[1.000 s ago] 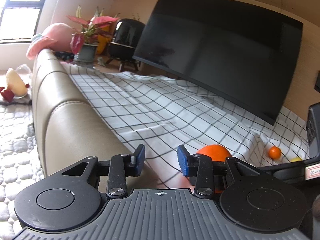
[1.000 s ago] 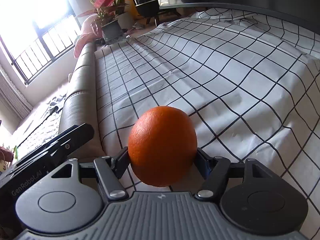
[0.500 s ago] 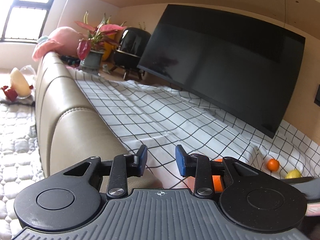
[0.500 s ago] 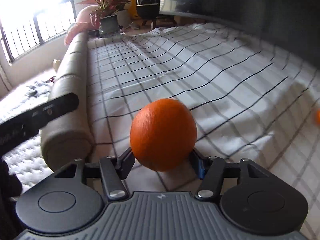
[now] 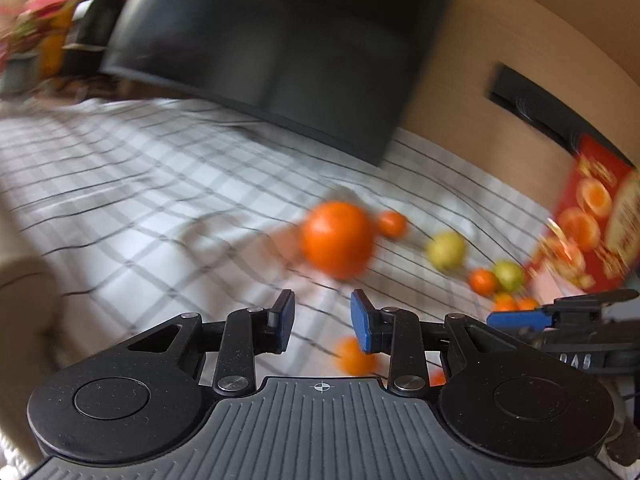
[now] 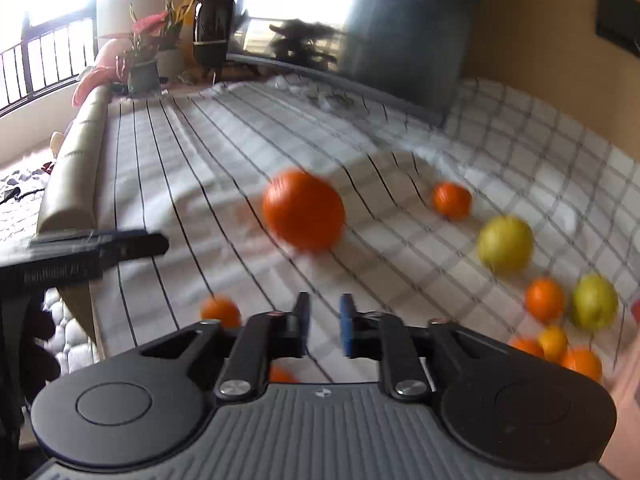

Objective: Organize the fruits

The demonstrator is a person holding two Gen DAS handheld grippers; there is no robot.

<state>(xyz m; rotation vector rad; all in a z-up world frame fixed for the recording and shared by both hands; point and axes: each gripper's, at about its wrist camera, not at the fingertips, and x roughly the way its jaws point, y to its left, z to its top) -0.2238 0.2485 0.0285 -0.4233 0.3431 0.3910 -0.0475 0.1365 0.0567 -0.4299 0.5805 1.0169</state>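
Orange, round, large: the big orange fruit [image 6: 304, 210] lies free on the white black-checked cloth [image 6: 224, 152], at 12 o'clock, slightly toward 11, from my right gripper [image 6: 323, 326], apart from its tips. Right jaws closing, nearly together, nothing between them. Left gripper [image 5: 321, 322]: jaws narrow, empty; the same orange sits at 12–1 o'clock ahead of it. Round fruit, no long axis to align. My judgement: neither hand is clearly nearer. Smaller oranges and yellow-green fruits [image 6: 506, 244] cluster at 2–3 o'clock.
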